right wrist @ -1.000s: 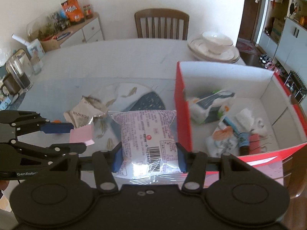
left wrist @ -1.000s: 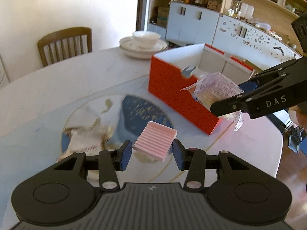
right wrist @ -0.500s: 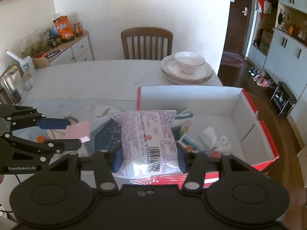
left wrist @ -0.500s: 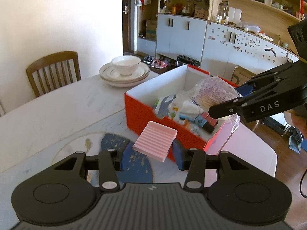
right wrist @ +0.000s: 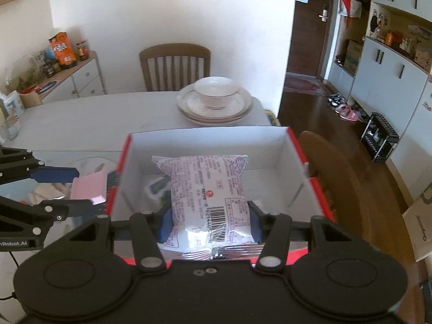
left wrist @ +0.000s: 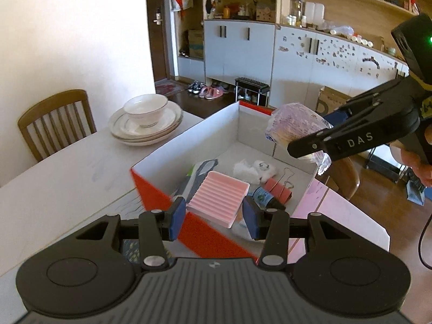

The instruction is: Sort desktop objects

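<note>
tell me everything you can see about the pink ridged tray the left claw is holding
The pink ridged tray is a shallow rectangle, plastic by its look, with parallel ribs across its top and a raised rim. The left claw is shut on its near end, blue pads against both sides. It is held nearly flat, tilted slightly, off the table, over the red box.

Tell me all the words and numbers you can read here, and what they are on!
"DAS": on the right gripper arm.
"nRobot.AI": on the left gripper body, start cut off by the picture edge.
Barcode digits on the snack packet: partly legible, about "6 921440", the rest is blurred.
Small purple print on the snack packet: too small to read.
Orange box on the sideboard: lettering too blurred.
</note>
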The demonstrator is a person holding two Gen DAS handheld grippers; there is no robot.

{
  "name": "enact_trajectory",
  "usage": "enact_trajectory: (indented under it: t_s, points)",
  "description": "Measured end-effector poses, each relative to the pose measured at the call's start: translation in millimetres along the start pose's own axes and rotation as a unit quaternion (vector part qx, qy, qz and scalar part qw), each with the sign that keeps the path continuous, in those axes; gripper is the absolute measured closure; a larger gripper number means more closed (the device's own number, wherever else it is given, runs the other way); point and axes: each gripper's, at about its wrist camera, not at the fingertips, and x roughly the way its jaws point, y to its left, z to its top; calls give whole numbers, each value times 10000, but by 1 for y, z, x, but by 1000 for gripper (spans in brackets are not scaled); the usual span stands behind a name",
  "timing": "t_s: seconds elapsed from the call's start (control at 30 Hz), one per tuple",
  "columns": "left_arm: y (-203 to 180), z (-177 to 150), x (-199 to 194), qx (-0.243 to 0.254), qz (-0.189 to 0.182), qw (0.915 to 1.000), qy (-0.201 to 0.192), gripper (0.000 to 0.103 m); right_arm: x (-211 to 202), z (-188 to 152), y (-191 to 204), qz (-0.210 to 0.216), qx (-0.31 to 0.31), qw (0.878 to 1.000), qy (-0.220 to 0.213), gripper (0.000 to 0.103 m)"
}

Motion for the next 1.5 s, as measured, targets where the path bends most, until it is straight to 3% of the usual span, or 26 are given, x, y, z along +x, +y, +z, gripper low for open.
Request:
enact_trajectory:
  t_s: [0.23, 0.53, 1.03, 1.5]
  points:
    - [-21, 18, 35, 340, -80, 9993, 158, 58, 24, 8, -33, -63, 103, 9998, 155, 50]
    - [-31, 33, 87, 427, -145, 9974, 568, 58, 72, 21, -55, -77, 62, 9990, 425, 49]
    - [-30, 39, 156, 398, -257, 9889, 1408, 58, 151, 35, -55, -245, -183, 9950, 947, 49]
    - [-29, 35, 183, 397, -573, 9754, 2092, 58, 173, 37, -37, -164, -621, 9904, 1221, 48]
